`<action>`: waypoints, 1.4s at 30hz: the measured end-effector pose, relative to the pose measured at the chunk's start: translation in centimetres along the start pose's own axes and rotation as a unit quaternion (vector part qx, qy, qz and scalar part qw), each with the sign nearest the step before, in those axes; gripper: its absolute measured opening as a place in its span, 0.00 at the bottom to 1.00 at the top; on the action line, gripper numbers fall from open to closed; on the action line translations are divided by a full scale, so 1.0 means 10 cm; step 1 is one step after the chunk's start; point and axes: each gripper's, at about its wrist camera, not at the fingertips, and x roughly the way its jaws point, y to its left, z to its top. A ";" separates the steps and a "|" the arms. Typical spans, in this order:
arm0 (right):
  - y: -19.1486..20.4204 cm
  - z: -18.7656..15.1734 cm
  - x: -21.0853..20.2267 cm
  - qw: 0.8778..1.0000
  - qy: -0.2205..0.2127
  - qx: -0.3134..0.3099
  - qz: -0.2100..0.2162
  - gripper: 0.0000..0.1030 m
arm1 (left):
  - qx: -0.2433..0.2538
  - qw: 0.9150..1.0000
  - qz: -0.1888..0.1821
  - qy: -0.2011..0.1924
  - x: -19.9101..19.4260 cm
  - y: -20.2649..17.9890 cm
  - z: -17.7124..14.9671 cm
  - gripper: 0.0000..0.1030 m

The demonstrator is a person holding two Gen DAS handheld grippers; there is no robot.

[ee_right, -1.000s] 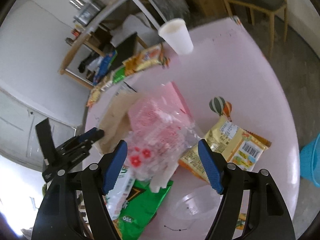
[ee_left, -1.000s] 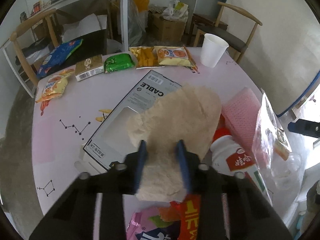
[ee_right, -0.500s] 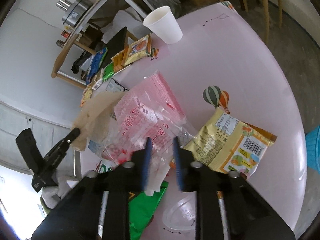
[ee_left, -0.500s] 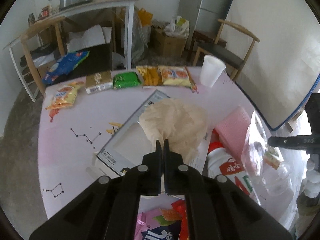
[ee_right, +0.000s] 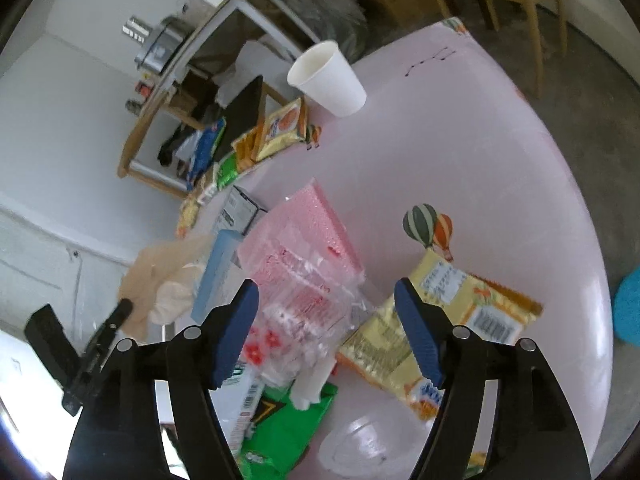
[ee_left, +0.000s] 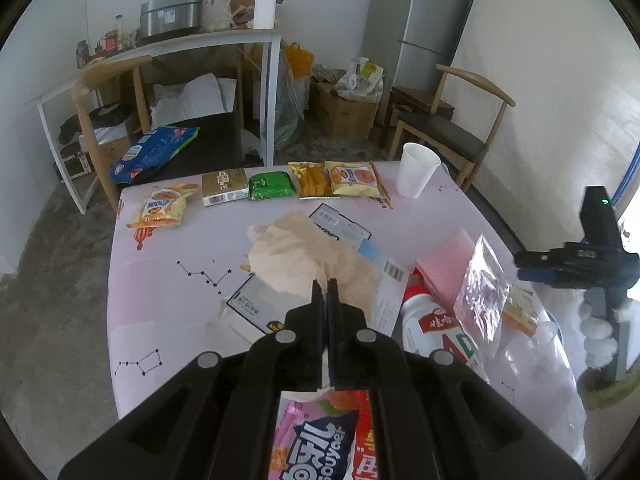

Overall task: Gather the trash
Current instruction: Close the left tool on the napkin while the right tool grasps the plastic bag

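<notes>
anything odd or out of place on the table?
Yes. Near side is a heap: clear bag, pink foam, bottle on its side, wrappers overlapping. Left gripper pinches crumpled brown paper above the box. Far snack row looks tidy.

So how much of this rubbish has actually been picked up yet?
Hardly any. The left claw is shut on the crumpled brown paper, raised above the table. The right claw is open around the clear plastic bag. The wrappers, milk bottle and paper cup are left.
</notes>
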 end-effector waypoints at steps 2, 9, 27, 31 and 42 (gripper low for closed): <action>0.00 0.02 0.11 1.000 0.018 -0.005 -0.002 0.66 | -0.001 1.000 -0.002 0.001 -0.02 -0.01 -0.01 0.01; 0.06 -0.03 0.24 0.998 0.051 -0.042 0.000 0.48 | 0.005 1.000 -0.003 0.003 -0.07 -0.09 -0.06 0.01; 0.31 -0.16 -0.11 0.997 0.014 -0.078 0.017 0.00 | 0.005 1.000 -0.001 -0.019 -0.29 -0.15 -0.07 0.01; 0.32 -0.14 -0.19 0.997 0.004 -0.072 0.024 0.02 | 0.005 1.000 0.000 -0.025 -0.36 -0.16 -0.08 0.01; 0.10 0.30 0.17 1.000 0.004 -0.003 0.009 0.54 | 0.003 1.000 -0.004 -0.025 -0.42 -0.17 -0.12 0.01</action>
